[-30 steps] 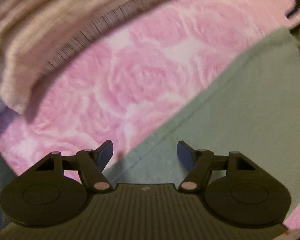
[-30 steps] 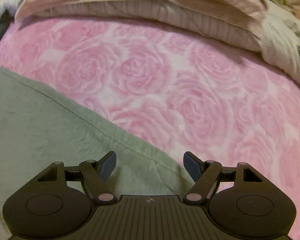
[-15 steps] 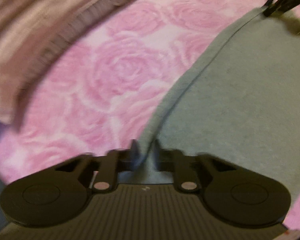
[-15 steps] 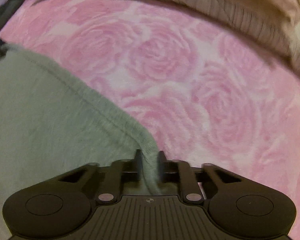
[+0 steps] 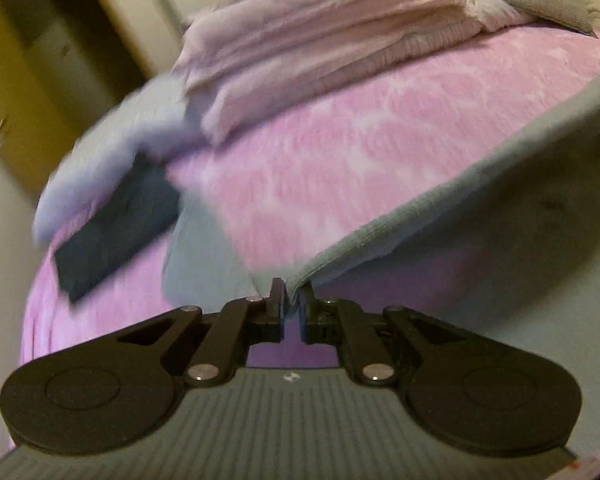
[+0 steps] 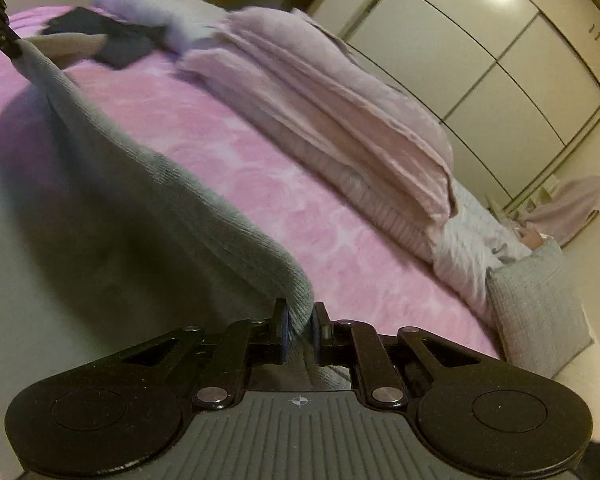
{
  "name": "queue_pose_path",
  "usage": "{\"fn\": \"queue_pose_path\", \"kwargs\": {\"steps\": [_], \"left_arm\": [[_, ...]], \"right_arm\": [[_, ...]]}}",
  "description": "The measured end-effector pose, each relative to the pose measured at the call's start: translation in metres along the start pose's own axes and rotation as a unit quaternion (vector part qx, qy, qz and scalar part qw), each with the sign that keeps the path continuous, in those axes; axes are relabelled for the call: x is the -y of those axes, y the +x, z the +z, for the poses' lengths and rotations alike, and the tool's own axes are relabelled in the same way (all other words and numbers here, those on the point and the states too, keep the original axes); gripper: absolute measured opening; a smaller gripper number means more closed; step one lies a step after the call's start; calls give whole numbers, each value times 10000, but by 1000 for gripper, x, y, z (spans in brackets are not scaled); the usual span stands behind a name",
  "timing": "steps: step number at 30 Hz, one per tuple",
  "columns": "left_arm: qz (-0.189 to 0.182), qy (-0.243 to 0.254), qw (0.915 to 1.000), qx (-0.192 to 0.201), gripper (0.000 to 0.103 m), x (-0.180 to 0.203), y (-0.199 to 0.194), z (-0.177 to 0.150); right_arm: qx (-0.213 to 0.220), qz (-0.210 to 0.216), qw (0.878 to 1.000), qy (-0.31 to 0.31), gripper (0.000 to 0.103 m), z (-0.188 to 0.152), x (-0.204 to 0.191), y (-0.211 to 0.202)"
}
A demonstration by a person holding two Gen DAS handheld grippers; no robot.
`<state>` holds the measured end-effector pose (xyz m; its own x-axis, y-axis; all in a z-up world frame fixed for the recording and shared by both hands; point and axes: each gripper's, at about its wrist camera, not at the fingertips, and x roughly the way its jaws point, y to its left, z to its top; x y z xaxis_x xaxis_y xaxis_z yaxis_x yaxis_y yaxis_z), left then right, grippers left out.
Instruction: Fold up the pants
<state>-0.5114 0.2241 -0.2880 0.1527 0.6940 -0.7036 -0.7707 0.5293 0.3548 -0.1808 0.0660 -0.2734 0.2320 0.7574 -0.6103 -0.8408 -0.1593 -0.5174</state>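
Pants (image 5: 500, 216), grey-green and ribbed along one edge, hang lifted above the pink rose blanket (image 5: 340, 152), pinched at two spots on that edge. At the bottom centre of the left wrist view, the left gripper (image 5: 291, 300) is clamped tight on the edge, and the cloth runs from there up to the right side of the frame. At the bottom centre of the right wrist view, the right gripper (image 6: 299, 326) is likewise closed on the ribbed edge, and the fabric stretches away to the upper left, where the left gripper's dark tip bites the far end. A shadow lies on the blanket under the raised cloth. Farther back on the bed, a dark folded cloth (image 5: 112, 232) sits at the left of the left view, with a pale lilac pillow (image 5: 112, 148) beyond it. A rumpled mauve quilt (image 6: 332, 112) crosses the bed behind. Wardrobe doors (image 6: 500, 52) fill the upper right of the right view.
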Motion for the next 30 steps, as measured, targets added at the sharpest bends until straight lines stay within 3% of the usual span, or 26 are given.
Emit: {"fn": "queue_pose_path", "kwargs": {"steps": [2,6,8,10,11,14,18,20,22,23,26,28,30], "left_arm": [[-119,-274,9987,-407,7,16,-18,-39],[-293,-636,9927,-978,11,43,-21,-102],[-334,-981,9906,-889,12,42,-22,-121],[-325,-1243,9895,-663,15,37,-23,-130],[-281,-1313,9895,-528,17,35,-25,-133],[-249,-1599,9868,25,18,27,-34,-140],[-337,-1964,9777,671,30,13,-48,-151],[-333,-2141,9743,614,32,5,-57,-155],[-416,-2382,9682,642,33,-5,-64,-155],[-439,-2442,9664,667,39,-10,-66,-153],[-269,-2448,9669,673,43,-15,-65,-140],[-323,-2436,9675,591,46,-18,-55,-123],[-448,-2295,9710,496,54,-16,-38,-101]], "right_arm": [[-333,220,9992,6,8,-29,-25,-19],[-1278,725,9891,88,20,-101,-79,-29],[-1364,747,9863,541,30,-124,-85,-32],[-1127,585,9835,1291,46,-136,-78,-37],[-984,491,9787,1731,48,-141,-71,-39],[-507,243,9439,3253,48,-157,-43,-44],[74,350,8589,5109,48,-182,-6,-50],[141,331,8160,5769,48,-187,7,-58],[264,492,7786,6251,48,-190,16,-69],[359,571,7647,6408,48,-190,21,-74],[452,598,7570,6491,48,-185,33,-76],[381,618,7533,6537,48,-182,40,-69],[295,641,7411,6677,49,-183,47,-58]]}}
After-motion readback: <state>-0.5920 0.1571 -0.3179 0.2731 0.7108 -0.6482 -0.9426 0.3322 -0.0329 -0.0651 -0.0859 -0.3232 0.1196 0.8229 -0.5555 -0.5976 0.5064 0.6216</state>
